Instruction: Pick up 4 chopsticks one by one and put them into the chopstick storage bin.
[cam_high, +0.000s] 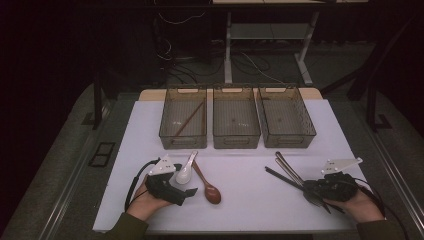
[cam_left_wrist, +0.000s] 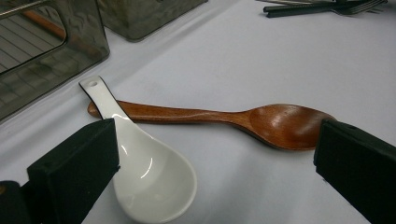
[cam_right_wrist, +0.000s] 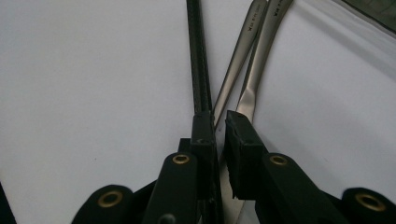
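A white ceramic spoon (cam_left_wrist: 149, 172) and a brown wooden spoon (cam_left_wrist: 219, 116) lie crossed on the white table (cam_high: 250, 195), also in the high view as white spoon (cam_high: 185, 170) and wooden spoon (cam_high: 207, 185). My left gripper (cam_left_wrist: 217, 140) (cam_high: 191, 190) is open, its jaws standing wide on either side of both spoons, touching neither. At the right lie a black chopstick (cam_right_wrist: 198, 56) and two steel utensils (cam_right_wrist: 254, 51) (cam_high: 289, 167). My right gripper (cam_right_wrist: 219, 121) (cam_high: 306, 189) has its jaws nearly together on one steel handle, the chopstick just outside the left jaw.
Three translucent bins (cam_high: 183, 117) (cam_high: 236, 117) (cam_high: 286, 117) stand in a row at the back of the table. The left bin holds a wooden chopstick (cam_high: 189, 120). Desk legs and cables stand on the dark floor behind.
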